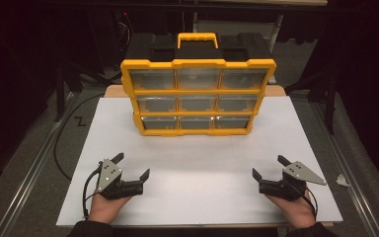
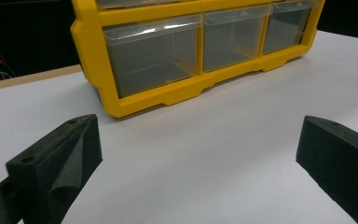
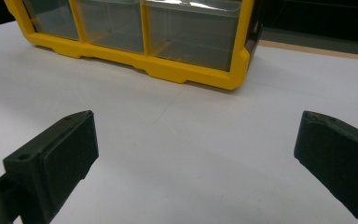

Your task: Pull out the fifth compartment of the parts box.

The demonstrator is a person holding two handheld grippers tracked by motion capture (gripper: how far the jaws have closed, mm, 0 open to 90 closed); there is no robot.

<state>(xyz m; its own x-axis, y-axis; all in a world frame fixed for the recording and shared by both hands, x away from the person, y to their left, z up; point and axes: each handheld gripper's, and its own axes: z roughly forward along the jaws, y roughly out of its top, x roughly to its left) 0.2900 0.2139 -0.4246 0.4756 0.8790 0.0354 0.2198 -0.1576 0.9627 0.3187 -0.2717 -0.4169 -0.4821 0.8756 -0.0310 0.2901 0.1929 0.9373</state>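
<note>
Grippers, left [image 1: 132, 166] and right [image 1: 267, 166], rest wide and empty at the near table [image 1: 192, 197] edge, well short of the drawer case [image 1: 197, 96] upright mid-table, so reaching for a drawer likely comes next.

Both gripper views are cropping the drawer cabinet [image 2: 191, 56] at its top edge; the drawers' [image 3: 191, 32] contents are staying indistinct behind cloudy plastic.

Both hands come in from the near edge, well apart. The left gripper [image 1: 131, 165] sits at the near left, its fingers [image 2: 56, 163] spread wide with nothing between them. The right gripper [image 1: 270, 166] mirrors it at the near right, fingers [image 3: 58, 156] equally wide and empty
</note>
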